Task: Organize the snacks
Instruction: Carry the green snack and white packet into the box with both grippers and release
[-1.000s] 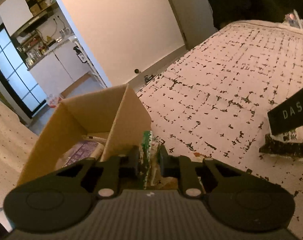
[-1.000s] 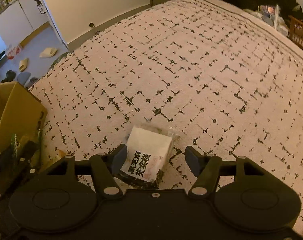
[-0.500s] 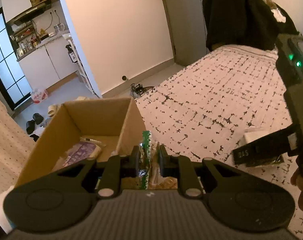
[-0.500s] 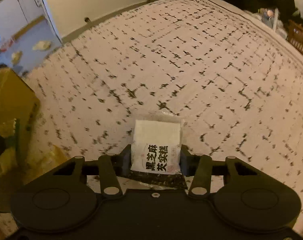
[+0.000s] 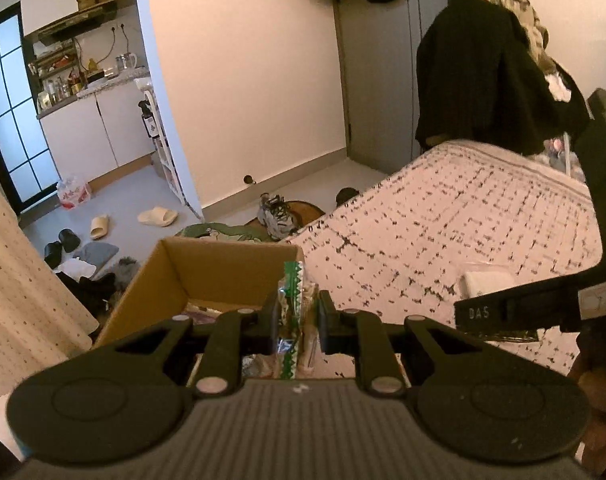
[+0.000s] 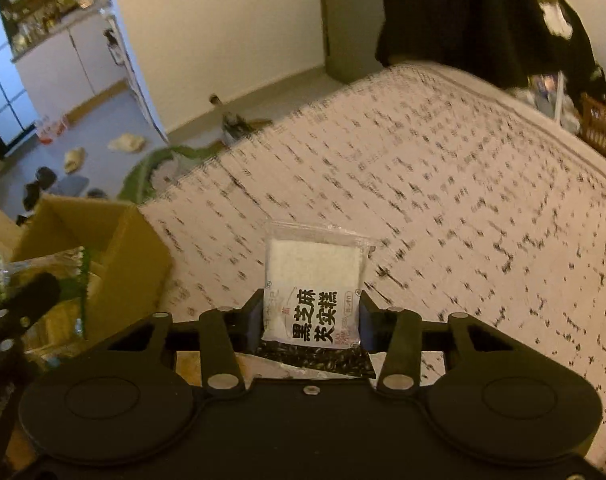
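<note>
Two tools clamped: left tool [image 5: 295, 316] on green-edged packet [image 5: 291, 312], right tool [image 6: 309, 322] on white sachet [image 6: 314, 292]; cardboard box [image 6: 103, 240] beside.

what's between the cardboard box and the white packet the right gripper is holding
Only bare patterned bedspread, seen in the right wrist view, separates the cardboard box from the white packet in the right gripper.

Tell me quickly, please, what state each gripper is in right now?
Left gripper: closed on the green-edged snack packet.
Right gripper: closed on the white sesame snack packet.
</note>
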`<state>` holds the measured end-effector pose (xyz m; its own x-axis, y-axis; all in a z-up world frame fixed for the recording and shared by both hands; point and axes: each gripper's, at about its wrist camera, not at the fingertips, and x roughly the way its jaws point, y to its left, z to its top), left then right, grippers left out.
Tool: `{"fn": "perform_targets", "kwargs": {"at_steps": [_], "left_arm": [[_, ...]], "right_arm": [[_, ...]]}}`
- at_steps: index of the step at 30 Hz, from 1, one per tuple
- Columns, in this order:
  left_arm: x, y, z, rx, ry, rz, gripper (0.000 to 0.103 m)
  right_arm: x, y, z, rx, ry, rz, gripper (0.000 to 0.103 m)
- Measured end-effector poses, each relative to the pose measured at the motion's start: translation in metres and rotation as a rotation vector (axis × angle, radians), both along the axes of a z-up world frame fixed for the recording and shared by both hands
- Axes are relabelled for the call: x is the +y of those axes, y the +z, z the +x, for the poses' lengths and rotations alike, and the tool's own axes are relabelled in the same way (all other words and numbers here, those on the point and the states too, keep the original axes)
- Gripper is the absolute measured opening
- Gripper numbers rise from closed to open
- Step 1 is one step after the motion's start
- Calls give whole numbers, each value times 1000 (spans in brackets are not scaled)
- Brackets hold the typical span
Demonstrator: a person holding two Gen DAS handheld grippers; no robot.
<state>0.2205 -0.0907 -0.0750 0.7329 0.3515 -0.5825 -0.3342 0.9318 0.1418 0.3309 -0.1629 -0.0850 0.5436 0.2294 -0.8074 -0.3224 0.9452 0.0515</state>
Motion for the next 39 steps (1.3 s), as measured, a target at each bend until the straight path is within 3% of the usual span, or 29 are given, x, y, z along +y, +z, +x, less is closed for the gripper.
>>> {"fn": "perform_targets", "kwargs": {"at_steps": [12, 22, 26, 39], "left_arm": [[48, 30, -16, -86, 76, 3, 17], [86, 31, -25, -80, 134, -35, 17], [98, 27, -29, -84, 144, -62, 17], [146, 6, -36, -76, 212, -182, 17]], "right_arm": [[33, 37, -21, -119, 90, 83, 44], [65, 36, -34, -137, 177, 105, 44], [77, 33, -40, -83, 219, 174, 44], [114, 13, -49, -85, 275, 126, 44]]}}
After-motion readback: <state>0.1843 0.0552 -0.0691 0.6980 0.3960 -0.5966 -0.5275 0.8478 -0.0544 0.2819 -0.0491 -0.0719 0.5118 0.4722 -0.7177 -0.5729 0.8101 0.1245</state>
